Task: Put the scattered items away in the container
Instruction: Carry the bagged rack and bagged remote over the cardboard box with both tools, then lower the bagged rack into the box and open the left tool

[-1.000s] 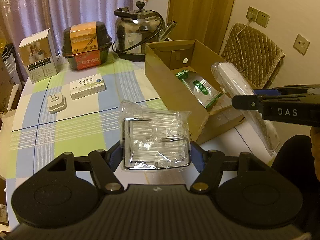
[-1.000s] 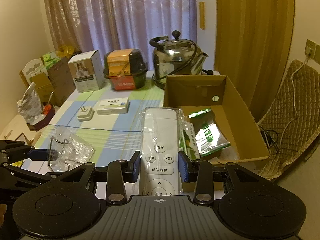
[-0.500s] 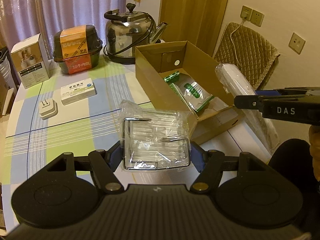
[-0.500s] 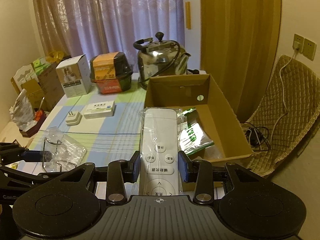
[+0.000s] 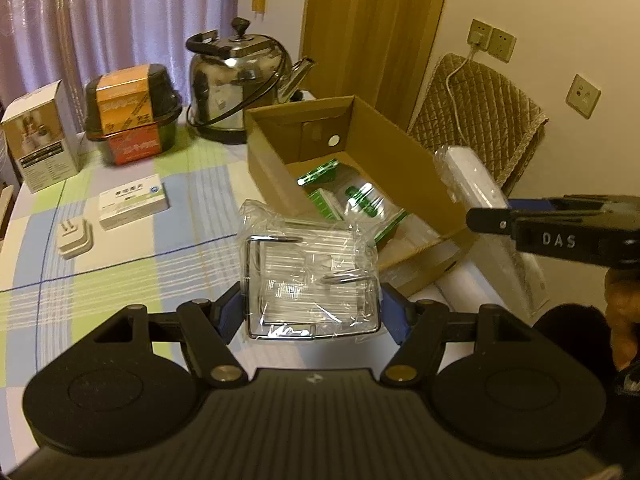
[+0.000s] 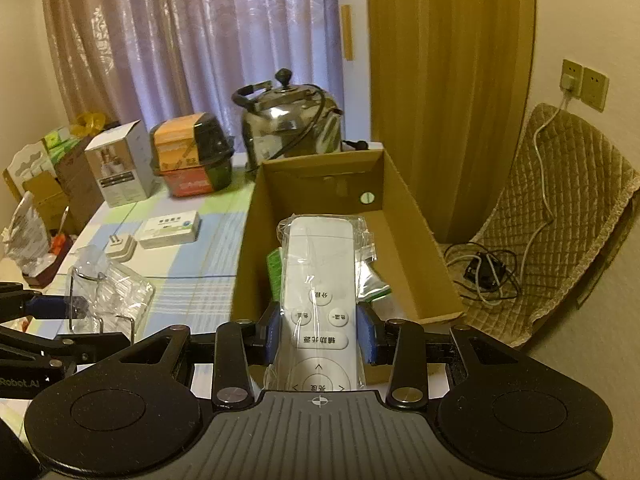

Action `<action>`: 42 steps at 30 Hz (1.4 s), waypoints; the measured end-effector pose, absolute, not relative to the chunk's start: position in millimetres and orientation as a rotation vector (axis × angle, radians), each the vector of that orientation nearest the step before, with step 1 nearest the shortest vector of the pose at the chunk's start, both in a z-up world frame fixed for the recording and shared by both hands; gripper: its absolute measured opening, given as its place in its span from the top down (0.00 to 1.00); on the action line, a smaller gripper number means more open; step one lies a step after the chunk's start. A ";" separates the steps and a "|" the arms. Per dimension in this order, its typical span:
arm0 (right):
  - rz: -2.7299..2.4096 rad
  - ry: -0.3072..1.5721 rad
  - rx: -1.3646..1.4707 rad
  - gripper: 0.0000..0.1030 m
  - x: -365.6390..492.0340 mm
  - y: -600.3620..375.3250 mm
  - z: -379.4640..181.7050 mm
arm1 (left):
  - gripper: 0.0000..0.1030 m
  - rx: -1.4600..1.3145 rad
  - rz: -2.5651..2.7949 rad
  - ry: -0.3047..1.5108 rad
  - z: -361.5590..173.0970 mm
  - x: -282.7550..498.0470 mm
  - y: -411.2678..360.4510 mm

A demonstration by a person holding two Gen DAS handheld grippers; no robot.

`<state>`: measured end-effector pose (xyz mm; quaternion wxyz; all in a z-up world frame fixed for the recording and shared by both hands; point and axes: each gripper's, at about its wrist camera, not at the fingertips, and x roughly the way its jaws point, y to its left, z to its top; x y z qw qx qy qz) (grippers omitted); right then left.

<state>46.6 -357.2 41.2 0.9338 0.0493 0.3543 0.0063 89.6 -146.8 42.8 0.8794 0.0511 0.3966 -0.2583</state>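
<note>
Both grippers carry something, the right gripper (image 6: 319, 334) clamped on a wrapped remote control (image 6: 319, 280) above the cardboard box (image 6: 424, 248), which already holds green packets (image 5: 356, 200), the left gripper (image 5: 312, 312) clamped on a wrapped wire rack (image 5: 310, 276) beside it, while a white charger (image 5: 74, 236) and a small medicine box (image 5: 132, 200) remain on the table (image 5: 120, 272).

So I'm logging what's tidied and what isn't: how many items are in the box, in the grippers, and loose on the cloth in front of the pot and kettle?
In box: 1 green packet
In grippers: 2, rack, remote
Loose: 2, plug, carton
Total: 5
</note>
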 end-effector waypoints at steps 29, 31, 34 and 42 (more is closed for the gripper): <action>-0.052 0.714 0.082 0.60 112.9 -441.1 28.8 | 0.36 0.113 -0.642 0.809 17.9 177.4 -276.9; -0.056 0.720 0.082 0.60 115.0 -443.9 25.9 | 0.30 0.131 -0.633 0.797 16.9 180.8 -280.2; -0.059 0.725 0.084 0.60 117.1 -446.6 23.0 | 0.25 0.143 -0.624 0.783 18.3 183.8 -277.3; -0.041 0.730 0.082 0.60 124.0 -439.5 16.9 | 0.25 0.109 -0.569 0.792 19.5 185.2 -249.2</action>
